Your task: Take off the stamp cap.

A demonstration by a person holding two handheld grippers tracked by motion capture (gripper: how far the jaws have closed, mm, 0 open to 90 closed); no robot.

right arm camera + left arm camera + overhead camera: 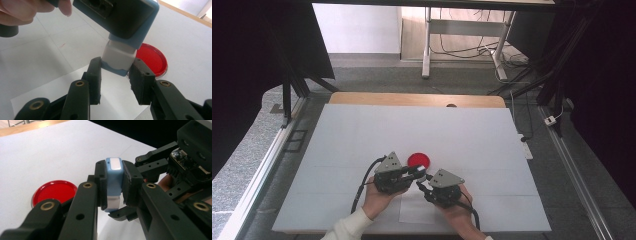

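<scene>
The white counter (362,135) carries a sheet of paper (117,100) near its front edge and a round red lid (418,160) just behind the two grippers. The left gripper (113,186) holds its jaws tight on the blue body of a small stamp-like block (113,177), lifted above the paper. The right gripper (116,75) has its jaws at the two sides of the white lower part (117,56) of this block, nearly closed on it.

Lab: dark curtains (267,45) (floor cables (462,50))
</scene>
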